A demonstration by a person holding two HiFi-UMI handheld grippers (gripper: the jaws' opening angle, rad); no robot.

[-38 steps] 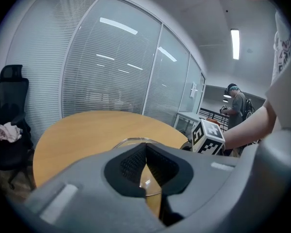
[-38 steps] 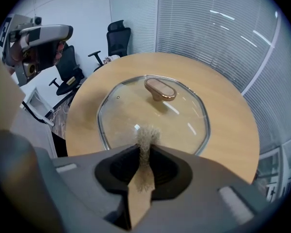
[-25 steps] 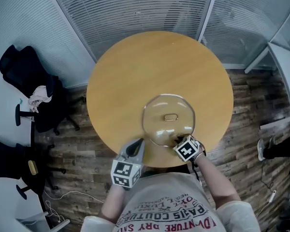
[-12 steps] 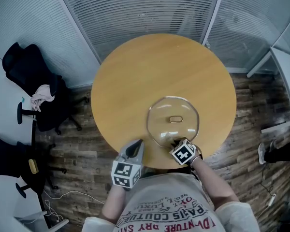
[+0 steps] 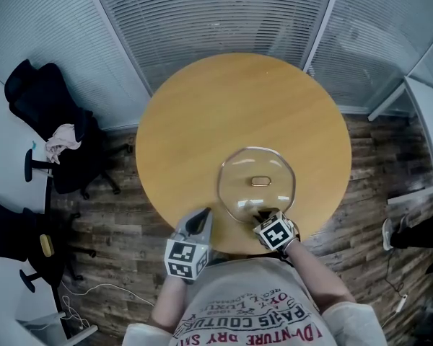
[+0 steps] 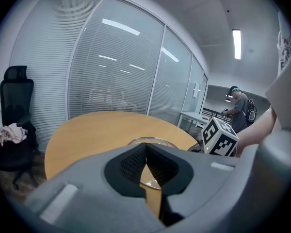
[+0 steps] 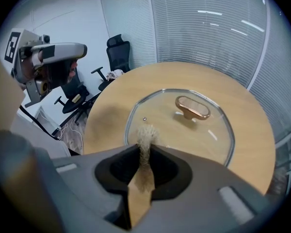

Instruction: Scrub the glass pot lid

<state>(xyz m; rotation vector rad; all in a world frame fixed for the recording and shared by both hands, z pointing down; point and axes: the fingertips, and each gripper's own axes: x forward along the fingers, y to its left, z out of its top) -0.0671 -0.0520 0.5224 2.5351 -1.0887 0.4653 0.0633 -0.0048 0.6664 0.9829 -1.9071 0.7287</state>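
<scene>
I see a round wooden table (image 5: 202, 121). The glass pot lid (image 7: 184, 130) lies flat on it, close to the edge nearest me and a little to the right of the middle. The lid has a metal rim and a small gold handle (image 7: 191, 108) on top.

My right gripper (image 7: 145, 148) is at the near edge of the table, right by the lid. Its jaws are squeezed tight on a fuzzy tan scrubber (image 7: 145, 136). The tip of the scrubber pokes out past the jaws and sits over the near rim of the lid. I cannot tell if it is pressing on the glass.

My left gripper (image 6: 145, 148) is at the near edge too, to the left of the lid and not touching it. Its jaws are closed together and nothing is between them.

A black office chair (image 5: 54, 139) stands on the wood floor (image 5: 375, 143) off the left side of the table, with a pale cloth (image 5: 61, 137) lying on it. Big windows with blinds (image 5: 216, 20) are past the far edge of the table. In the left gripper view, another person (image 6: 238, 108) stands far off in the room.
</scene>
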